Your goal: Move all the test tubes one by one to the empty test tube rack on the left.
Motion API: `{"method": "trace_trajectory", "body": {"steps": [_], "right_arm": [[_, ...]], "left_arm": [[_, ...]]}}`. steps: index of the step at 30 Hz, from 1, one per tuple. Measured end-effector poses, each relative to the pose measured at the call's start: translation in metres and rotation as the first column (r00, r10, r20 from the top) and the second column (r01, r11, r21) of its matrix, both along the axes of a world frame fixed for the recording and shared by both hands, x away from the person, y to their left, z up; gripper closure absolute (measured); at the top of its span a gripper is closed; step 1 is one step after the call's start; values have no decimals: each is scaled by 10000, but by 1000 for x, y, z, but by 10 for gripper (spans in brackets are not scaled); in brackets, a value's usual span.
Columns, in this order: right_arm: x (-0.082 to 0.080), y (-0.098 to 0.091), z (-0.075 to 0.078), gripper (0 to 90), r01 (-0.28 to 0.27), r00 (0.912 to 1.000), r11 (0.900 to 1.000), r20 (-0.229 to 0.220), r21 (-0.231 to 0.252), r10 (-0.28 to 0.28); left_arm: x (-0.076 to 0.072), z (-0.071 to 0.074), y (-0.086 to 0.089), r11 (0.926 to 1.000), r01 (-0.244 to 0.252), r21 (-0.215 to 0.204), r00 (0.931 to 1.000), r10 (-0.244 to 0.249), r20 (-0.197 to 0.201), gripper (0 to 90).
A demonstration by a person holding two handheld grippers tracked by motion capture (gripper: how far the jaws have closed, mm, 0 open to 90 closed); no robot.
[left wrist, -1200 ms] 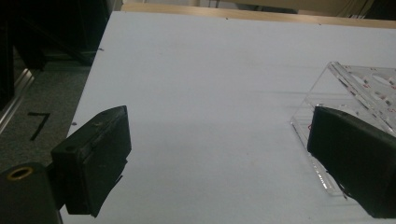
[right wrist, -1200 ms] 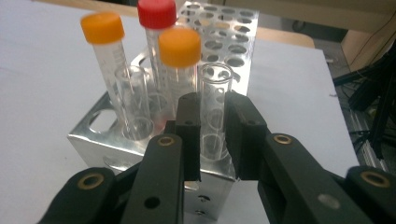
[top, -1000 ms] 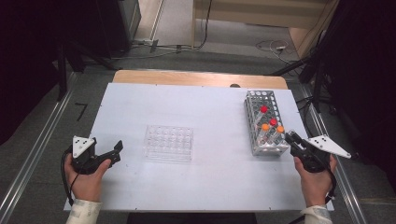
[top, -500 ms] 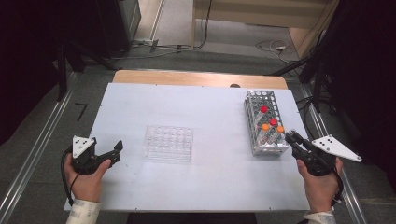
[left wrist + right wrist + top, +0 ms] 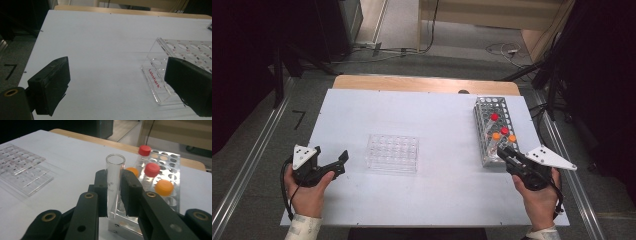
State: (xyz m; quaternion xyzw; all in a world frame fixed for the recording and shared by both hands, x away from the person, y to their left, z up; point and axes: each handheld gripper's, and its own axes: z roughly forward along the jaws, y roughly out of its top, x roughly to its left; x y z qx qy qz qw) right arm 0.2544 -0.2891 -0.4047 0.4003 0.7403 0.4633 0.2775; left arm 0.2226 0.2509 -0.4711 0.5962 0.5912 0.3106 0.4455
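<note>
At 4 o'clock on the white table (image 5: pixel 437 115), find the right gripper (image 5: pixel 502 151) pinching a clear uncapped tube (image 5: pixel 115 170) between both pads, upright and mouth up, just off the near end of the metal rack (image 5: pixel 479 127). Read the tube's lower end against the rack's near wall in the right gripper view and judge it clear of the holes. Count four capped tubes seated in the same rack: red caps (image 5: pixel 494 117) toward 12 o'clock, orange caps (image 5: pixel 512 138) closer to the held tube. At 8 o'clock, find the left gripper (image 5: pixel 341 164) spread wide, holding nothing, touching nothing, jaws pointing toward 3 o'clock at the clear plastic rack (image 5: pixel 392 153). Locate that plastic rack just left of table centre, well apart from the metal rack, with every visible well empty. Treat the pickup as done: tube gripped and drawn out. Treat the rest as open: carry toward 9 o'clock across the bare table, align over a well of the plastic rack, lower, release. Expect, as a judgement only, the same cycle for the four capped tubes. Rate overall progress as early, with nothing delivered to the plastic rack so far.
</note>
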Motion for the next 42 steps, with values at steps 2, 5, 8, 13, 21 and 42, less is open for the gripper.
{"method": "trace_trajectory", "body": {"steps": [2, 5, 8, 13, 21, 42], "right_arm": [[1, 3, -1, 737, -75, 10000, 10000, -20, -18, 75], [3, 11, -3, 737, -330, 9994, 9995, -127, -15, 330], [5, 24, -7, 737, -663, 9975, 9977, -260, -145, 659], [8, 41, -12, 737, -1053, 9938, 9941, -400, -265, 1042], [13, 65, -15, 737, -1617, 9857, 9860, -544, -414, 1594], [19, 124, -32, 737, -2808, 9579, 9573, -813, -685, 2752]], "left_arm": [[0, 2, -1, 9999, 73, -107, 10000, -73, 7, 67], [1, 6, -4, 9996, 187, -214, 9998, -187, -5, 68], [3, 10, -7, 9990, 386, -203, 9993, -386, -6, 71], [8, 17, -16, 9967, 783, -224, 9969, -785, -77, 77], [14, 32, -45, 9854, 1695, -163, 9855, -1694, 86, 79], [32, 45, -138, 9172, 3983, 103, 9171, -3984, 147, 172]]}}
